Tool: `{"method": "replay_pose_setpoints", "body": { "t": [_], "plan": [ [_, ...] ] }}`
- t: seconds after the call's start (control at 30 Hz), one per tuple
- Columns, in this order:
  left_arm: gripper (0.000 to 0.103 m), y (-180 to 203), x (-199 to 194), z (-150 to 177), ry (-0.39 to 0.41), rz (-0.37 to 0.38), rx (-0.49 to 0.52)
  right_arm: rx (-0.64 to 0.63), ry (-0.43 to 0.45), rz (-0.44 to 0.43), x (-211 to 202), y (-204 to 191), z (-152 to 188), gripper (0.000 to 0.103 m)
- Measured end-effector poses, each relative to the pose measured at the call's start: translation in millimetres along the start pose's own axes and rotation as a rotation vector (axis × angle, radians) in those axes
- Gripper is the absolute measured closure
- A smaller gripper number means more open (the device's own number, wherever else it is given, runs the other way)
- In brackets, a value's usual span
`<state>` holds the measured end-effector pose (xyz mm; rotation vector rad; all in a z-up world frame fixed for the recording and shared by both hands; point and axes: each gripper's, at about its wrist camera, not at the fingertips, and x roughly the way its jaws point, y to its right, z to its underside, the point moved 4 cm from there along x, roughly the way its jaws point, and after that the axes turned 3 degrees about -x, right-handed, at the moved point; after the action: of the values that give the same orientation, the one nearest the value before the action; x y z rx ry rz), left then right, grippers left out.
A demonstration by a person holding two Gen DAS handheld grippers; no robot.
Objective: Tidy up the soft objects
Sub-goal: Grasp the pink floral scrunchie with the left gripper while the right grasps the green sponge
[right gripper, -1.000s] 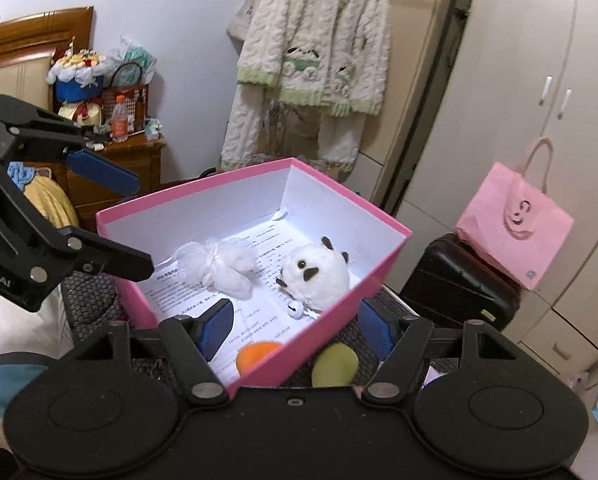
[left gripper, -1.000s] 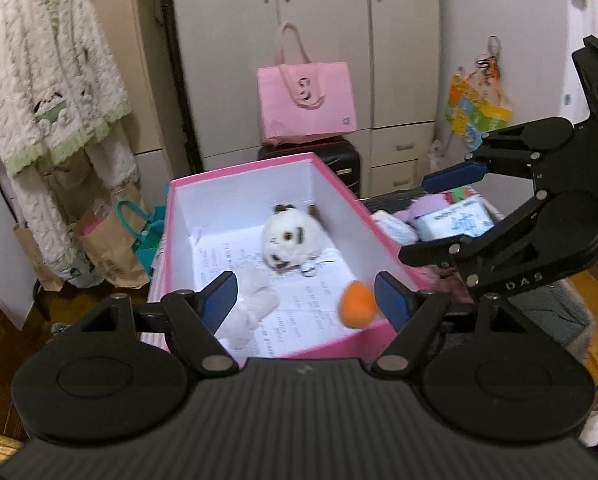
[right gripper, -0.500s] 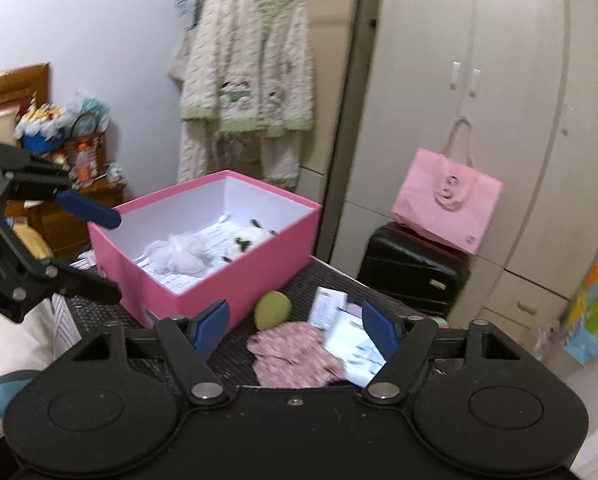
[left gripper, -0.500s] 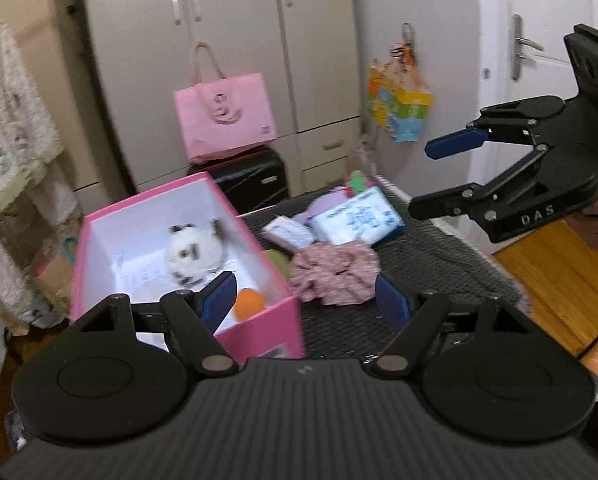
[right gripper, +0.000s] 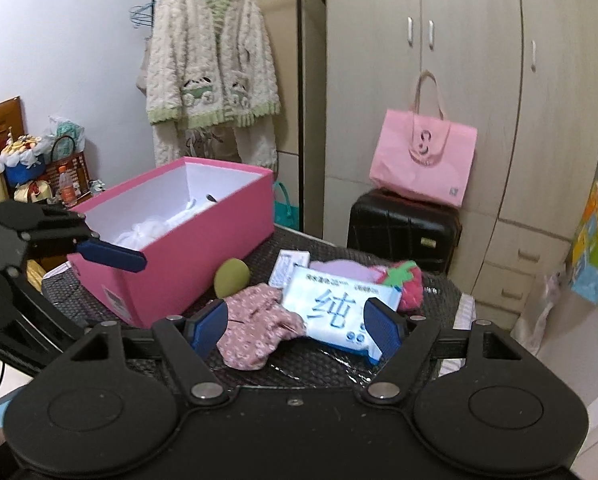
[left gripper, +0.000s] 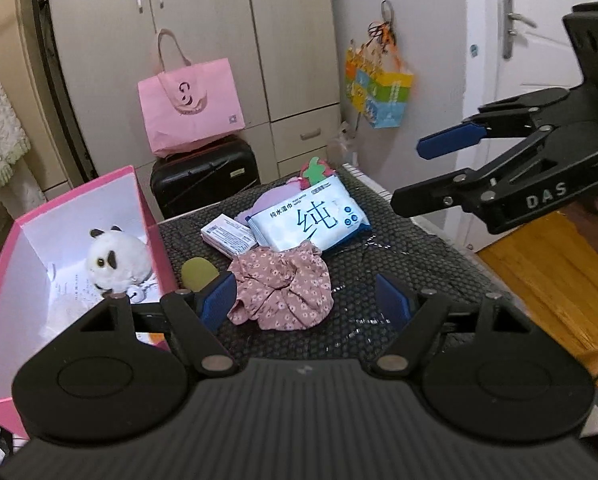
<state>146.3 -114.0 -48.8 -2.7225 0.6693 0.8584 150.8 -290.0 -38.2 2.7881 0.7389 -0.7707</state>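
Both grippers hang empty over the mat-covered table's near edge, the left gripper with jaws spread and the right gripper whose jaws have just been widening. The crumpled floral cloth lies just ahead of the left's jaws, the nearer; beyond it rests the wipes pack, and the pink box stands at the left edge.

A matt pink cardboard box is sitting on the counter's rough black mesh mat; the floral cloth is looking soft and crumpled, the wipes pack glossy plastic, the panda toy fluffy.
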Motion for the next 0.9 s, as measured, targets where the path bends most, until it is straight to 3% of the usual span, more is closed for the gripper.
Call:
{"method": "replay_pose_setpoints", "body": {
  "t": [0.17,0.37,0.6,0.73,0.83,0.9],
  "plan": [
    [0.027,5.6,36.4,-0.4,0.022,-0.093,0.000,0.036,-0.017,-0.012,18.9,19.3,8.6,0.024],
    [0.027,2.3,74.8,-2.5,0.002,-0.096,-0.069,0.072,-0.047,-0.029,47.1,37.9,17.9,0.024],
    [0.027,-3.8,108.0,5.3,-0.025,-0.162,-0.103,0.114,-0.072,-0.019,78.1,61.0,24.8,0.024],
    [0.027,-5.8,120.0,13.2,-0.050,-0.174,-0.125,0.088,-0.067,-0.063,94.2,61.5,12.5,0.024],
    [0.028,-6.1,122.0,18.2,-0.014,-0.227,-0.149,0.036,-0.059,-0.124,108.3,49.5,0.0,0.024],
    [0.034,-4.5,125.7,23.0,-0.014,-0.230,-0.161,0.006,-0.055,-0.177,118.2,39.0,-6.2,0.024]
  ]
}}
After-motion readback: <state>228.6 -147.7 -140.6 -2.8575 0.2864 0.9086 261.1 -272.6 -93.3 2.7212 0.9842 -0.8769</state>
